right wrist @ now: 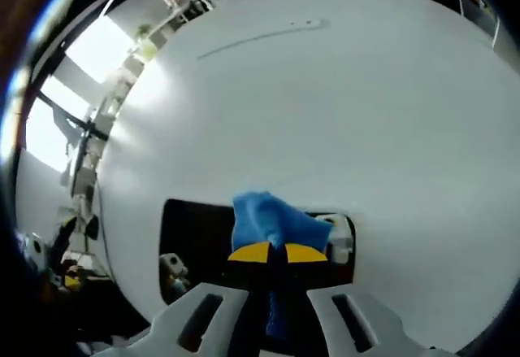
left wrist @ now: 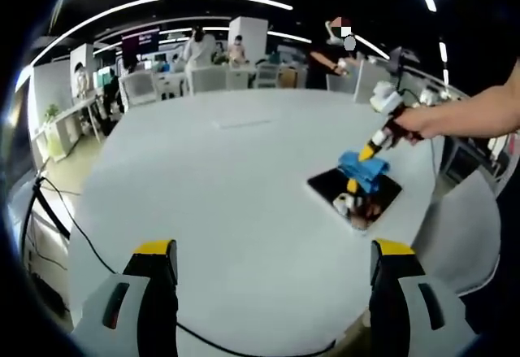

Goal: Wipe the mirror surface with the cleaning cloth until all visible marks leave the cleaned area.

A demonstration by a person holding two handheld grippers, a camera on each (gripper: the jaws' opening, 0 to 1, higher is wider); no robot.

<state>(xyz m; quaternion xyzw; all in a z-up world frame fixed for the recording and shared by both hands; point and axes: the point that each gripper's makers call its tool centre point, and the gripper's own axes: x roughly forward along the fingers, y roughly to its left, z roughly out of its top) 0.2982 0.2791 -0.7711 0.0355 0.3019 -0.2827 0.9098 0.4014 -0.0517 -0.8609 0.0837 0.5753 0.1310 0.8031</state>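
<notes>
Pressing blue cleaning cloth (right wrist: pixel 272 223) onto the mirror (right wrist: pixel 195 235)
Your right hand-held gripper (right wrist: pixel 279 253) pinches it; your left hand-held gripper (left wrist: pixel 275 263) gapes wide above the white surface (left wrist: pixel 227 194).

Open office beyond a round white table (left wrist: pixel 203 178): desks, chairs, curved ceiling lights (left wrist: pixel 162 3).

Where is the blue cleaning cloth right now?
The cleaning cloth is pinched in the right tongs and pressed onto the mirror lying flat on the white table; in the left gripper view it sits at the right, on the mirror's far end.
</notes>
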